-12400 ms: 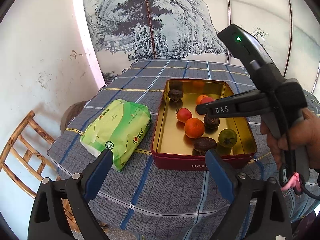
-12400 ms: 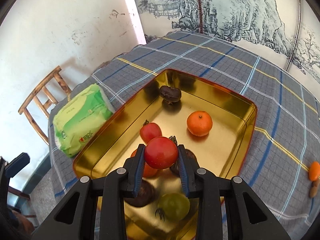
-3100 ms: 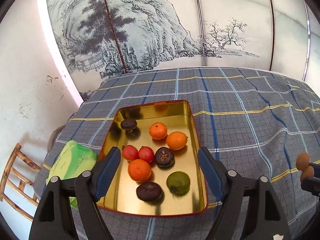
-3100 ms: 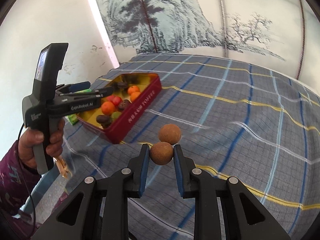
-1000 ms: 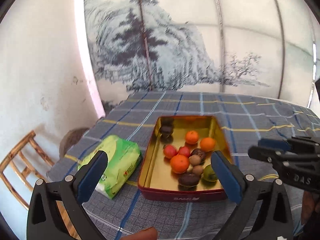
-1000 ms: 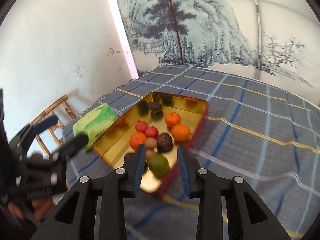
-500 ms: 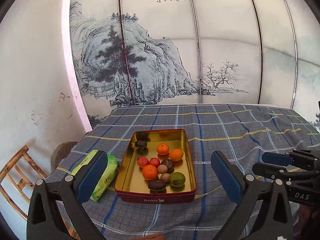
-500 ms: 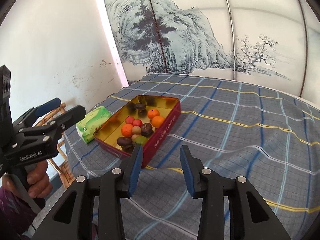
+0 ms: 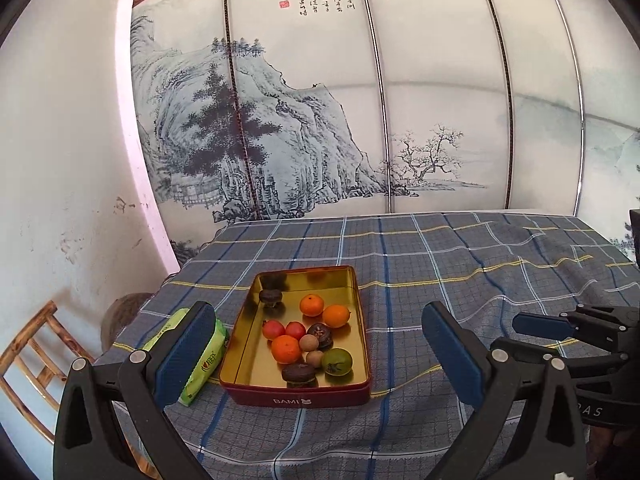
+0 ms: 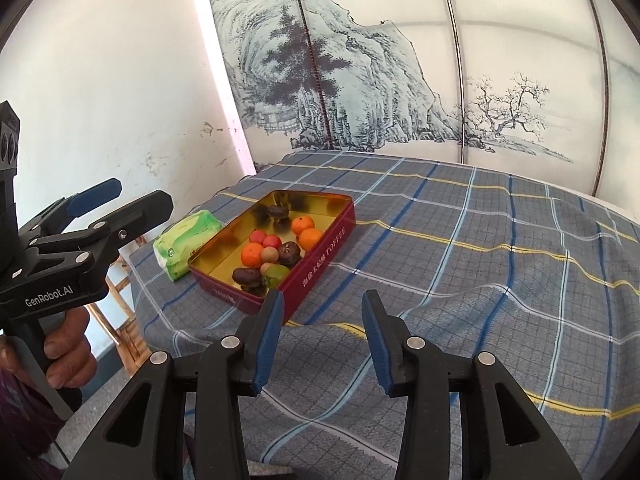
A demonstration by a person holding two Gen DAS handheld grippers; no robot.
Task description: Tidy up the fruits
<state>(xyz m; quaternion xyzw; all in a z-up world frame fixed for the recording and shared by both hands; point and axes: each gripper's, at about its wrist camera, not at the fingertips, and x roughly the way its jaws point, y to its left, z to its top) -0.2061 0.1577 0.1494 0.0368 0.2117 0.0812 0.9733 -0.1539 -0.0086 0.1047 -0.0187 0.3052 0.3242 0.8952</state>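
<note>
left claw: spread wide, holding nothing
right claw: spread too, nothing in it
tin: fruits inside, far-left on the table

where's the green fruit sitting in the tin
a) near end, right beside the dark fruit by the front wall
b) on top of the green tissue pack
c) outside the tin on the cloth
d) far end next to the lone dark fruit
a: the green fruit lies at the near end of the tin, just right of a dark fruit by the front wall.
</note>
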